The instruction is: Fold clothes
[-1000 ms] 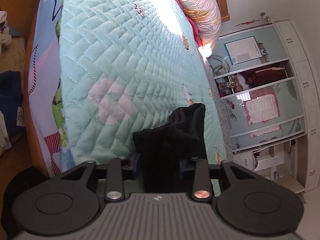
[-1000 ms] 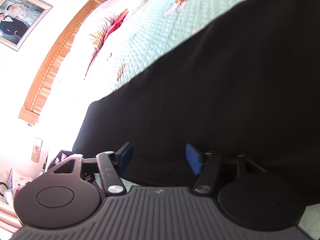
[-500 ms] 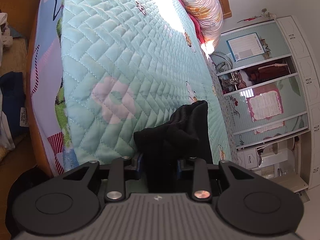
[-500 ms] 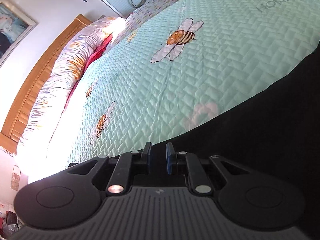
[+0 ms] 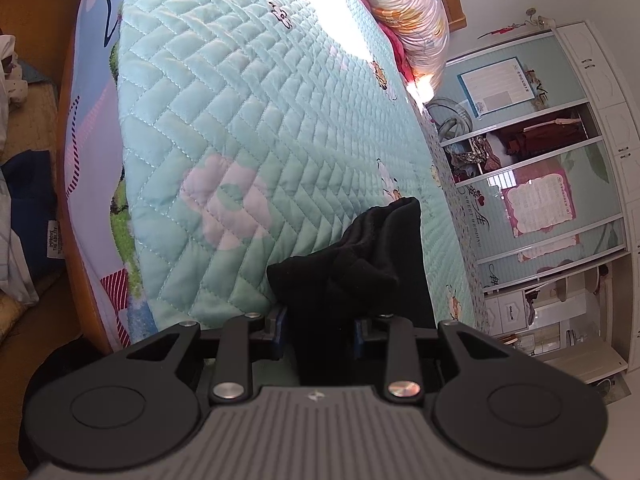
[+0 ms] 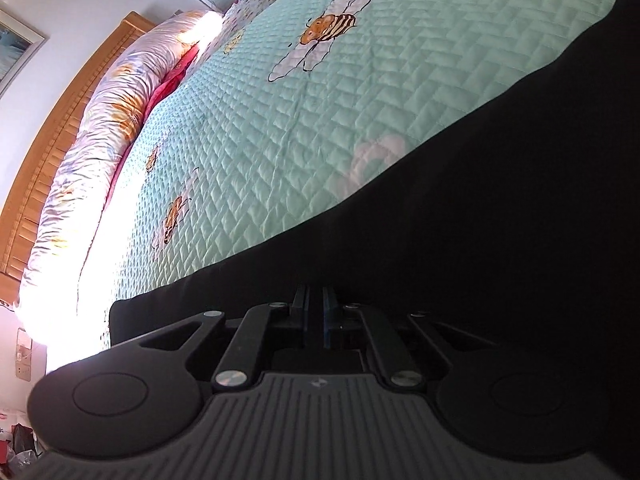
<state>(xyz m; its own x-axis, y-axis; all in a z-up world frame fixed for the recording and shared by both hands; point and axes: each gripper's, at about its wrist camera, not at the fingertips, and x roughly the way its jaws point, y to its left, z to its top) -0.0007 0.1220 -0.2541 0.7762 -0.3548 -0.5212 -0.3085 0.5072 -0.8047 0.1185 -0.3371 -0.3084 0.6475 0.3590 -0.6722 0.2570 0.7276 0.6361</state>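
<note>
A black garment (image 6: 500,200) lies spread over the mint quilted bedspread (image 6: 360,100), filling the lower right of the right wrist view. My right gripper (image 6: 316,304) sits at the garment's near edge. Its jaws are closing to a thin slit, and the blue pads pinch black cloth. In the left wrist view a bunched fold of the same black garment (image 5: 360,264) rises from my left gripper (image 5: 319,330), whose jaws are shut on it. That fold hangs just above the bedspread (image 5: 240,120).
A long floral pillow roll (image 6: 92,128) lies along the wooden headboard (image 6: 36,160). The bed's edge with a striped sheet (image 5: 92,200) drops to a floor with dark blue cloth (image 5: 28,208). A white wardrobe with sliding doors (image 5: 560,160) stands beyond the bed.
My right gripper slid across the black garment to its edge and its jaws went from wide apart to nearly touching. The left gripper kept its hold and stayed put.
</note>
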